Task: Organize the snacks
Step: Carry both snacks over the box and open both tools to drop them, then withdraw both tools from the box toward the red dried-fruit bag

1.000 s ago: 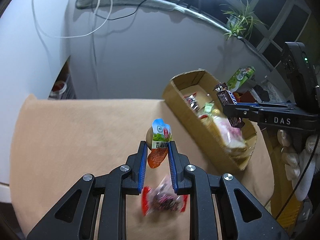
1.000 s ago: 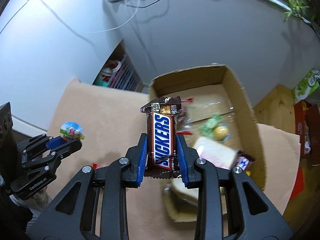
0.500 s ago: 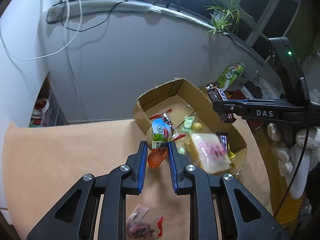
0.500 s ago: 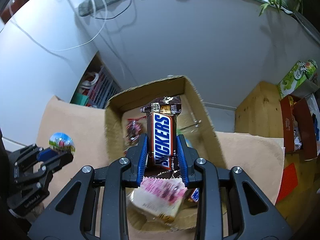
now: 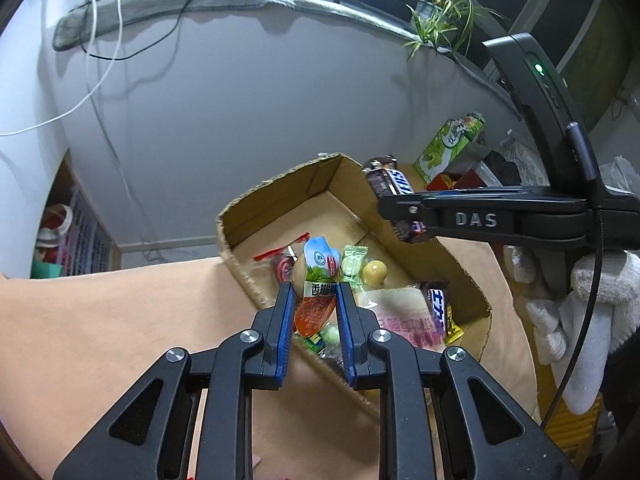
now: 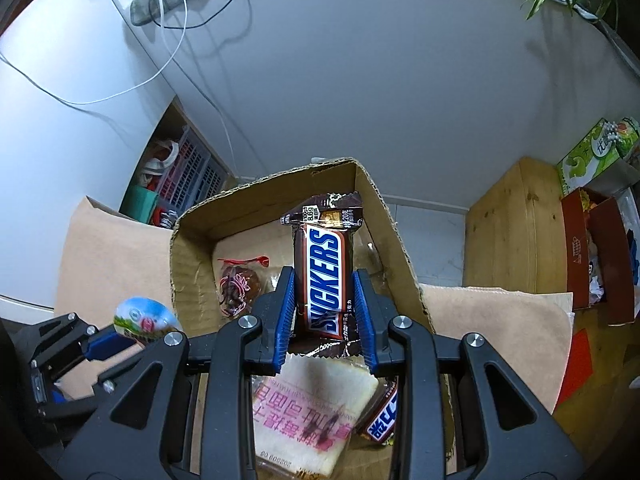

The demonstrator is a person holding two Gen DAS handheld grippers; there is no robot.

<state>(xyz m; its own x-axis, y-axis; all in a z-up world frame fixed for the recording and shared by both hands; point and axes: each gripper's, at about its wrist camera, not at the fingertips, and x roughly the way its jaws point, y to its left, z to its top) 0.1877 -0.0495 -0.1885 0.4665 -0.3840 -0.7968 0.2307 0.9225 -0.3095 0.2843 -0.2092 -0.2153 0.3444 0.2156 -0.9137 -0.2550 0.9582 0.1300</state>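
A Snickers bar (image 6: pixel 324 276) is clamped upright between the blue pads of the right gripper (image 6: pixel 325 320), held above the open cardboard box (image 6: pixel 188 256). A small sealed snack packet (image 5: pixel 317 292) with a green-and-orange label is pinched by the nearly closed left gripper (image 5: pixel 314 320), just over the box's near wall. Inside the box are seen a pink-printed bread pack (image 6: pixel 308 412), a second Snickers bar (image 6: pixel 380 420), a red-trimmed packet (image 6: pixel 238 284) and a yellow ball-shaped sweet (image 5: pixel 375 271). The box is set on a tan table cover (image 5: pixel 100 312).

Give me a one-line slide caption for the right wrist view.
Right claw shut on a Snickers bar above the cardboard box of snacks.
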